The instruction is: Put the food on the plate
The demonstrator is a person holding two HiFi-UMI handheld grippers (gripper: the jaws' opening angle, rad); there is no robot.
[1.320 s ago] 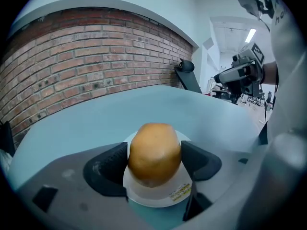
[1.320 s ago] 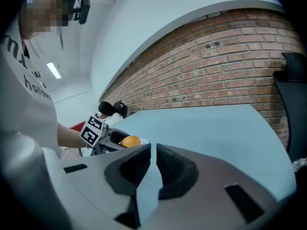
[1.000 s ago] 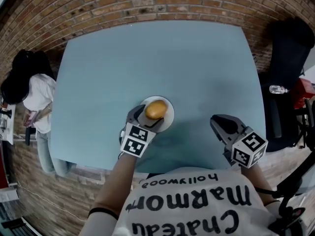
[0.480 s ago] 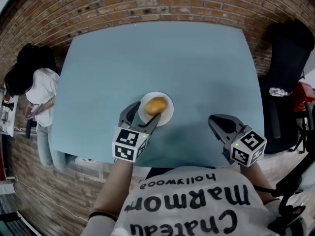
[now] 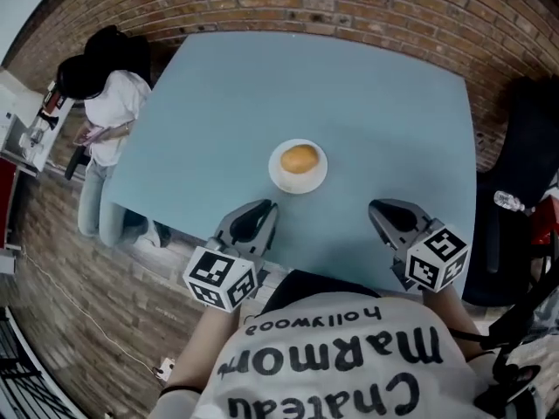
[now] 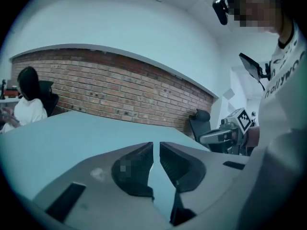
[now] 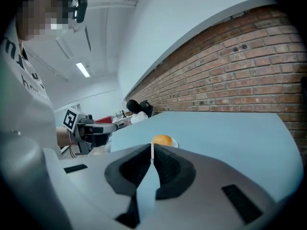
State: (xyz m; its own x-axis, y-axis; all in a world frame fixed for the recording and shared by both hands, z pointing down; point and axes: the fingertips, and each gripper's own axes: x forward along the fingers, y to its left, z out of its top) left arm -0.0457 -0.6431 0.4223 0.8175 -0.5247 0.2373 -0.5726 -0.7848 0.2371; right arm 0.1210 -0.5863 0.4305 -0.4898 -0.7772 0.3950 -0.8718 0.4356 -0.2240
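A golden bun (image 5: 300, 158) lies on a small white plate (image 5: 280, 178) in the middle of the light blue table (image 5: 218, 94). My left gripper (image 5: 261, 210) hovers at the table's near edge, below and left of the plate. Its jaws are closing and stand almost together, with nothing between them, as the left gripper view (image 6: 156, 145) also shows. My right gripper (image 5: 381, 209) is shut and empty to the plate's lower right. The right gripper view looks over the shut jaws (image 7: 152, 146) at the bun (image 7: 162, 140).
A person in a white top (image 5: 109, 103) stands at the table's left corner. A black chair (image 5: 533, 138) and a water bottle (image 5: 511, 202) are to the right. A brick wall (image 5: 349, 7) runs behind the table.
My left gripper has let go of the bun and drawn back from the plate to the near edge, its jaws coming together. The bun stays on the plate. The right gripper has hardly moved.
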